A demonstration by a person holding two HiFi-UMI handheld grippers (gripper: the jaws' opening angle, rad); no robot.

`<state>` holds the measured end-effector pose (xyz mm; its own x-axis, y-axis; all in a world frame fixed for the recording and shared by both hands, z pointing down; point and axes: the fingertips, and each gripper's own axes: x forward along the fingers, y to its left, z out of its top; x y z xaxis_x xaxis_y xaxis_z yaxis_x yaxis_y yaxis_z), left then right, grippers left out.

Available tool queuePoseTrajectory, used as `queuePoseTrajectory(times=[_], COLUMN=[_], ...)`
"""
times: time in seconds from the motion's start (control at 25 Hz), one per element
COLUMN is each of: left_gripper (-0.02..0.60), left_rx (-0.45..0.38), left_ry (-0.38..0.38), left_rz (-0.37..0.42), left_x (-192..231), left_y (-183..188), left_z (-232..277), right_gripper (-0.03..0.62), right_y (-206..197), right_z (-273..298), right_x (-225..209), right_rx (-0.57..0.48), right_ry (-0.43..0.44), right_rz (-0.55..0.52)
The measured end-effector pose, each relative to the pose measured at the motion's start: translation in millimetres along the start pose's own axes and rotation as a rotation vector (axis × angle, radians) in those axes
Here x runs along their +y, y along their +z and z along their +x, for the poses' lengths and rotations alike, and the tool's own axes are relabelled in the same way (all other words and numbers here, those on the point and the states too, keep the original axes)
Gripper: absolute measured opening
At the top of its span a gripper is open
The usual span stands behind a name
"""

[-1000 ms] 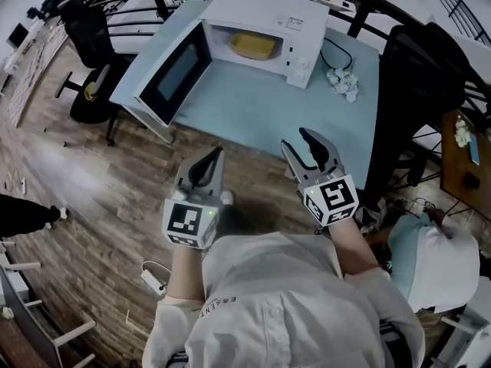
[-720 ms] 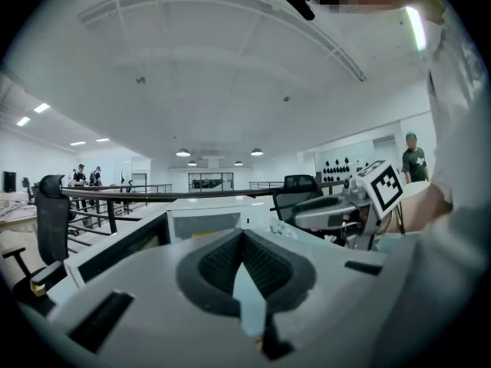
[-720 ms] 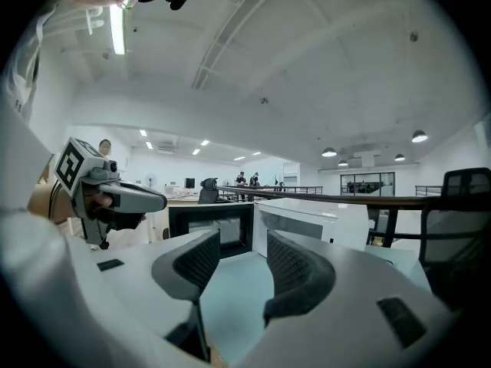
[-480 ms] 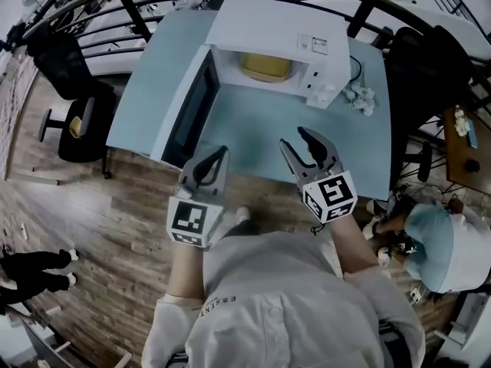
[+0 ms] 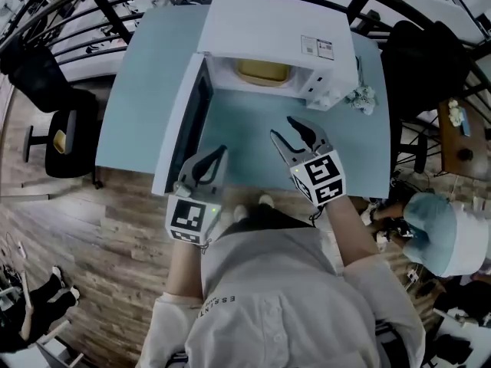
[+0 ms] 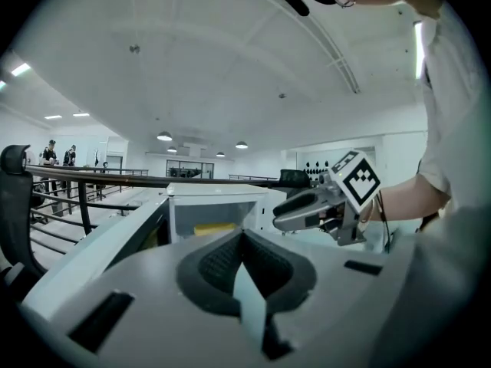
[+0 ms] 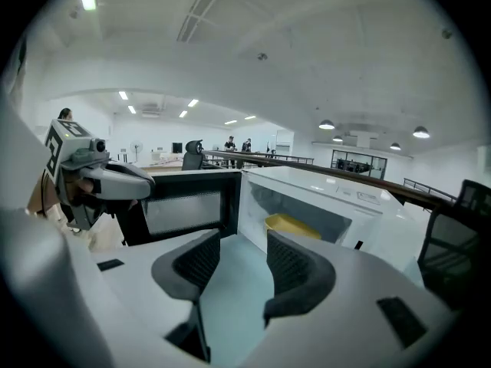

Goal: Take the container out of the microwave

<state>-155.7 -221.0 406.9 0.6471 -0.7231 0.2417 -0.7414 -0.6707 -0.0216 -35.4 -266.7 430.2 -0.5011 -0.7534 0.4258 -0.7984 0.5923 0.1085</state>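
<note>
Container (image 5: 263, 71): yellow, one only, seen inside the microwave (image 5: 268, 21), toward the front of the cavity floor. Its rear part is hidden under the microwave's top. Its longer side is judged to run across the cavity mouth, though this is not certain.

Noted left to right, all places taken from the microwave:

- Door (image 5: 184, 121): one, swung fully open to the microwave's left, so the cavity mouth is unobstructed.
- Left gripper (image 5: 217, 156): held in front of the microwave, just by the door's free edge and well short of the cavity. Its pads are pressed together and nothing is held between them.
- Right gripper (image 5: 284, 129): held in front of the cavity mouth, over the table (image 5: 146, 75). Its jaws are spread, with only bare table seen in the gap.

Key relation: the container lies straight ahead of the right gripper, a little to the right of the jaw gap in the right gripper view, and deeper in. The right gripper is judged the nearer and better aligned of the two. A forward reach into the cavity is judged to be what remains before any grasp.

Count: one container, one microwave, one door, two grippers.
</note>
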Motion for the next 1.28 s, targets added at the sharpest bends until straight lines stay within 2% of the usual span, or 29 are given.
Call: queuePoseTrajectory(times=[0.28, 0.6, 0.8, 0.92, 1.08, 1.12, 1.28], left_gripper=[-0.006, -0.006, -0.006, -0.006, -0.006, -0.006, -0.006], left_rx=[0.006, 0.038, 0.071, 0.084, 0.089, 0.091, 0.112], left_ry=[-0.007, -0.007, 0.016, 0.03, 0.035, 0.036, 0.057], left_rz=[-0.011, -0.012, -0.066, -0.073, -0.045, -0.044, -0.083], left_x=[16.2, 30.7, 37.4, 42.8, 49.1, 50.0, 51.4], left_y=[-9.1, -22.8, -30.4, -34.1, -39.5, -40.9, -44.3], left_z=[39.2, 73.1, 83.0, 86.6, 89.1, 89.6, 89.7], right_gripper=[0.184, 0.184, 0.184, 0.184, 0.183, 0.176, 0.082], right_y=[-16.1, -35.4, -41.2, -49.8, -60.6, -64.8, -73.8], right_z=[67.6, 139.9, 177.5, 193.2, 207.9, 211.1, 219.9], right_x=[-24.4, -55.5, -73.6, -75.2, -75.7, -76.6, -85.9], right_rx=[0.152, 0.283, 0.343, 0.397, 0.438, 0.452, 0.482], right_ry=[0.088, 0.12, 0.098, 0.134, 0.168, 0.173, 0.145], right_rz=[-0.173, -0.378, -0.486, -0.547, -0.609, -0.621, -0.668])
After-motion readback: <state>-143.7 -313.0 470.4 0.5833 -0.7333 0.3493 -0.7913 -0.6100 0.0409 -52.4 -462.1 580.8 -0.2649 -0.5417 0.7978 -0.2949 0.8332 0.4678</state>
